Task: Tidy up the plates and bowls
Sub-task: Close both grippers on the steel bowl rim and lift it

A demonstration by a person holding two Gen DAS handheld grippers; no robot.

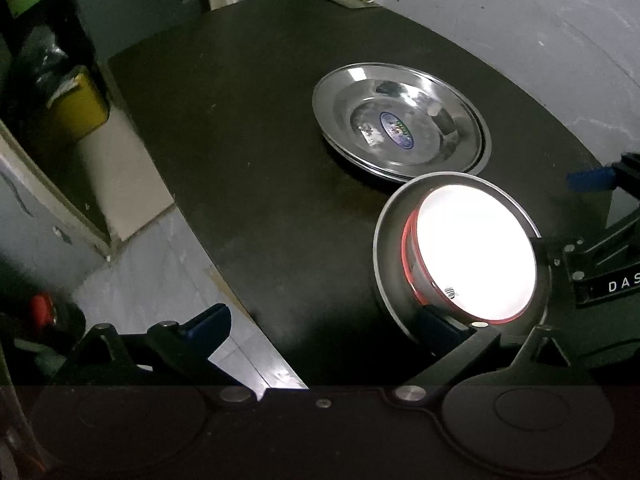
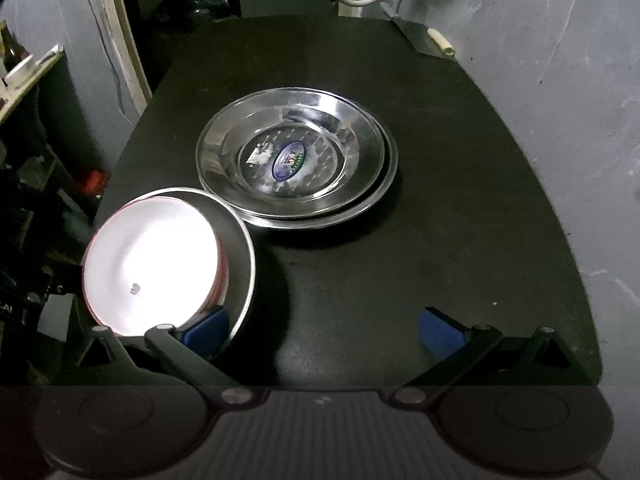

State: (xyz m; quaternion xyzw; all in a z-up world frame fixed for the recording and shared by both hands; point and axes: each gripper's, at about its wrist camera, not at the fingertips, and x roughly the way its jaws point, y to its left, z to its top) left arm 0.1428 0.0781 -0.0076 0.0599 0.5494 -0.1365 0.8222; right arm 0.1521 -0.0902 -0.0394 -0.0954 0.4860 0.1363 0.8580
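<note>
Two steel plates (image 2: 296, 168) sit stacked on the table (image 2: 460, 240), the white bowl (image 2: 152, 260) nests tilted in a steel bowl (image 2: 242, 264), unsettled, and both the left gripper (image 1: 332, 328) and the right gripper (image 2: 324, 330) have fingers apart.

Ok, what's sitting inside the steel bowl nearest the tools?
Nested in the steel bowl is a white bowl with a red rim, with a small mark on its inner face. It fills the steel bowl, so anything beneath it is covered.

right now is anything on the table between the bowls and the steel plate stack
Nothing visible. The nested bowls sit tilted right beside the steel plate stack, with only bare black table around them. Both open grippers flank the bowls.
</note>
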